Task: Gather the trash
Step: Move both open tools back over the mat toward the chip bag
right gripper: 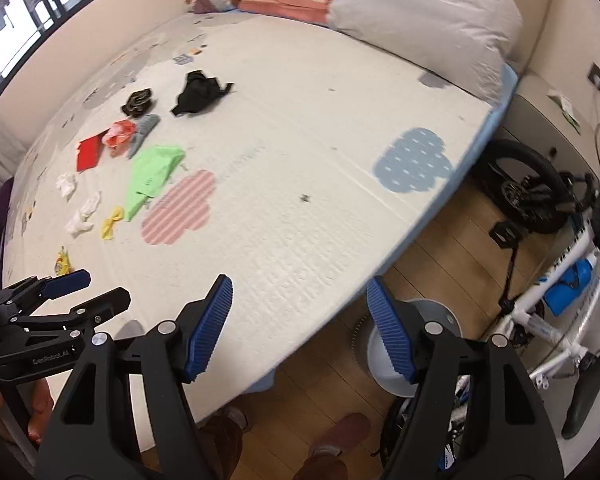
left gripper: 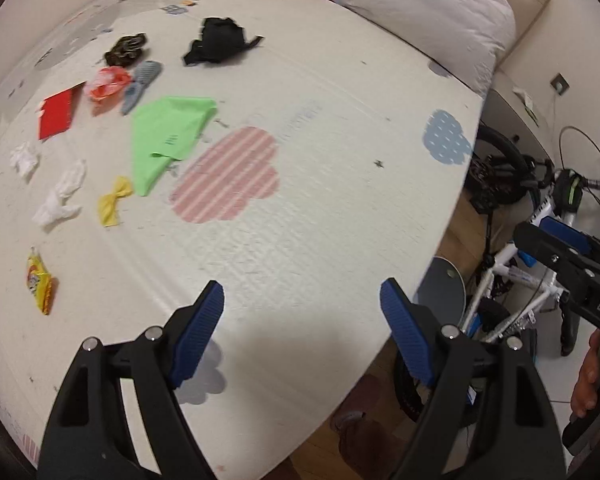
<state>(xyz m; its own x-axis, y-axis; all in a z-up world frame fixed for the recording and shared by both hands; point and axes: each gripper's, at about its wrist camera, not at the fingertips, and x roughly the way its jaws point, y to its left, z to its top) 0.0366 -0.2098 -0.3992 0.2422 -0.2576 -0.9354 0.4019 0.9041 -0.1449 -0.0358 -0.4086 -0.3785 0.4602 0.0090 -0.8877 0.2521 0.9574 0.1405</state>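
Trash lies scattered on the far left of a white bed mat (left gripper: pixel 300 200): a yellow snack wrapper (left gripper: pixel 40 283), a yellow scrap (left gripper: pixel 114 201), white crumpled tissues (left gripper: pixel 60 196), a green bag (left gripper: pixel 168 136), a red paper (left gripper: pixel 58 114), an orange-red plastic bag (left gripper: pixel 108 83). The same pile shows in the right wrist view, with the green bag (right gripper: pixel 152 176) in its middle. My left gripper (left gripper: pixel 302 332) is open and empty over the mat's near edge. My right gripper (right gripper: pixel 300 328) is open and empty over the mat's edge and the floor.
A black garment (left gripper: pixel 220 42), grey sock (left gripper: pixel 142 84) and dark patterned item (left gripper: pixel 126 50) lie among the trash. Pillows and a quilt (left gripper: pixel 428 12) are at the back. A bicycle (right gripper: pixel 560 280) and a grey round bin (right gripper: pixel 396 360) stand on the wooden floor at right.
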